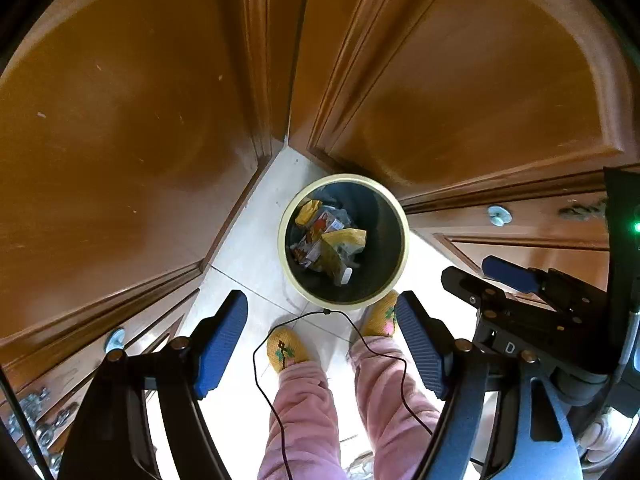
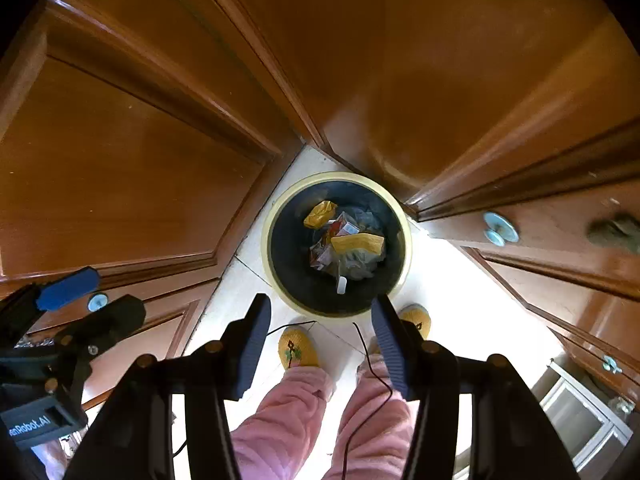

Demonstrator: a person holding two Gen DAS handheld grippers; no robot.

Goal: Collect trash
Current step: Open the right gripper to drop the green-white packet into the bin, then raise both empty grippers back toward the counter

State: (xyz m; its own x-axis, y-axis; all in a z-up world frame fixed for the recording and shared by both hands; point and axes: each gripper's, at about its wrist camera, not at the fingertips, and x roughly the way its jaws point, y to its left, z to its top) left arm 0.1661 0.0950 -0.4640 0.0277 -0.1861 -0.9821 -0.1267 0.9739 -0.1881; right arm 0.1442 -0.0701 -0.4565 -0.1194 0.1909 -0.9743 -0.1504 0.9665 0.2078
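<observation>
A round bin with a cream rim [image 1: 404, 256] [image 2: 267, 256] stands on the pale tiled floor in a corner of wooden doors. Inside lie yellow wrappers [image 1: 346, 238] [image 2: 358, 243], a red and white packet [image 1: 320, 226] [image 2: 340, 226] and a small white piece [image 1: 346, 277] [image 2: 341, 285]. My left gripper [image 1: 320, 340] hangs above the floor just short of the bin, its blue pads apart with nothing between them. My right gripper [image 2: 320, 344] points down beside it, fingers apart and empty.
A person's pink trouser legs [image 1: 304, 400] [image 2: 288, 412] and yellow slippers [image 1: 286, 350] [image 2: 298, 348] stand right before the bin. A thin black cable [image 1: 360, 332] [image 2: 376, 368] hangs across them. Wooden drawers with pale blue knobs [image 1: 499, 215] [image 2: 500, 228] flank both sides. A white rack [image 2: 580, 412] sits at lower right.
</observation>
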